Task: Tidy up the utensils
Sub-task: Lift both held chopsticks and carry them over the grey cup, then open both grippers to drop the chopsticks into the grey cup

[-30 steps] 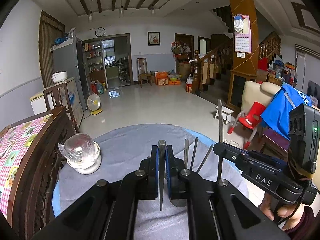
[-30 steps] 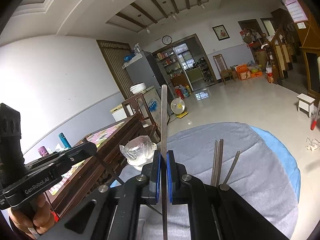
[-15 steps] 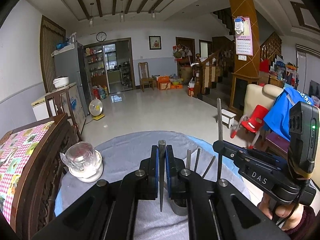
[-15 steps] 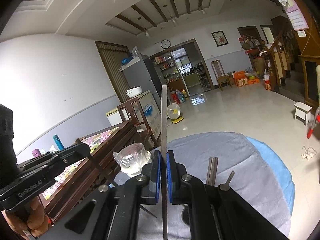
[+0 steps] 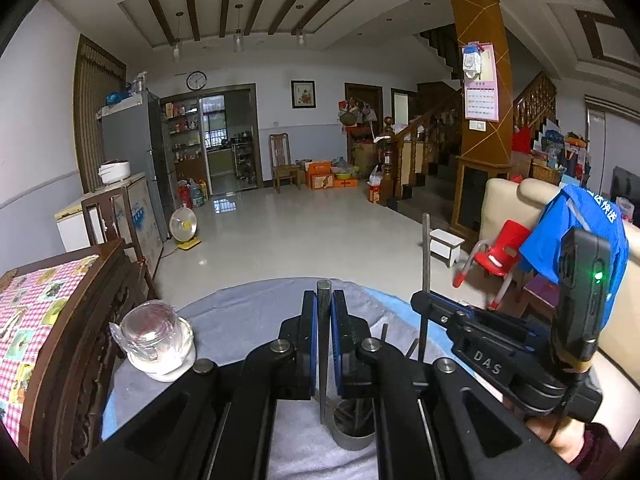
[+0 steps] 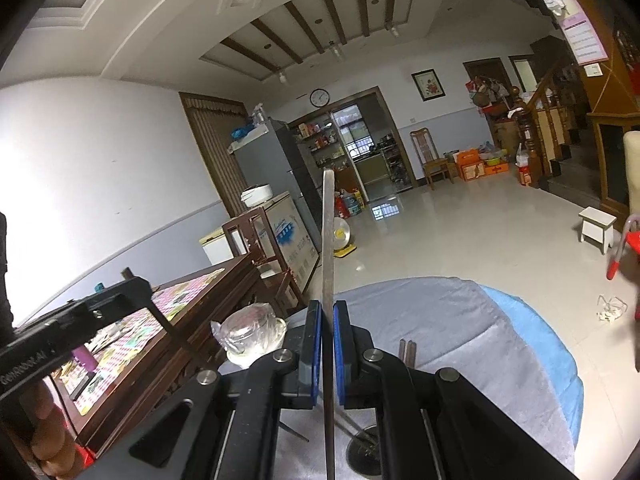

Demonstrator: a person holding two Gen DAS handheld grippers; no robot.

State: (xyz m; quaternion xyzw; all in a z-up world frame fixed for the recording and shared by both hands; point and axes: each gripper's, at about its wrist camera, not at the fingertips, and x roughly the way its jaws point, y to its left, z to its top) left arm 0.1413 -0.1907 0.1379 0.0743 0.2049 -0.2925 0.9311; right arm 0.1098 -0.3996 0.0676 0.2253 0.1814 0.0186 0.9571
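Utensils (image 5: 323,344) pinched upright in both your closed grippers' fingers (image 5: 309,344) could pivot or clip the holder (image 5: 354,432) rim and topple it.

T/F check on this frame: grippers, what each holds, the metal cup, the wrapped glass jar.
1. The left gripper is shut on a metal rod. True.
2. The right gripper is empty. False: it clamps a long flat metal utensil.
3. The metal cup holds no utensils. False: several stand in it.
4. The plastic-wrapped glass jar sits on a white dish. True.
5. The table is bare wood. False: a grey cloth covers it.
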